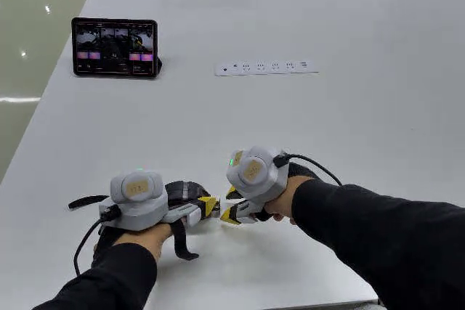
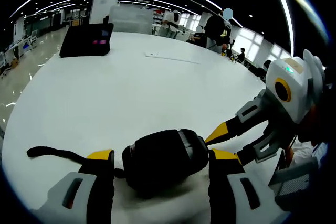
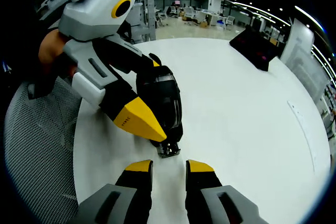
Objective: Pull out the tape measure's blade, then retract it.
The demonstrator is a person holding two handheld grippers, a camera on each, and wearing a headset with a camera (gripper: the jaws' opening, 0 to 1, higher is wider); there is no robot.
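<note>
The black tape measure (image 2: 165, 161) lies on the white table (image 1: 327, 128), and my left gripper (image 2: 163, 157) is shut on its case from both sides. In the head view the tape measure (image 1: 185, 195) shows just ahead of my left gripper (image 1: 197, 205) at the near left. The blade's metal hook (image 3: 169, 151) pokes out of the case (image 3: 160, 98) toward my right gripper (image 3: 169, 167). That gripper is open, and its yellow fingertips (image 3: 139, 166) stop just short of the hook. My right gripper (image 1: 229, 205) faces the left one tip to tip.
A tablet (image 1: 115, 47) stands at the far left of the table and a white power strip (image 1: 267, 67) lies beyond the middle. A black strap (image 2: 52, 153) trails from the tape measure. The table's near edge (image 1: 305, 303) is close to my arms.
</note>
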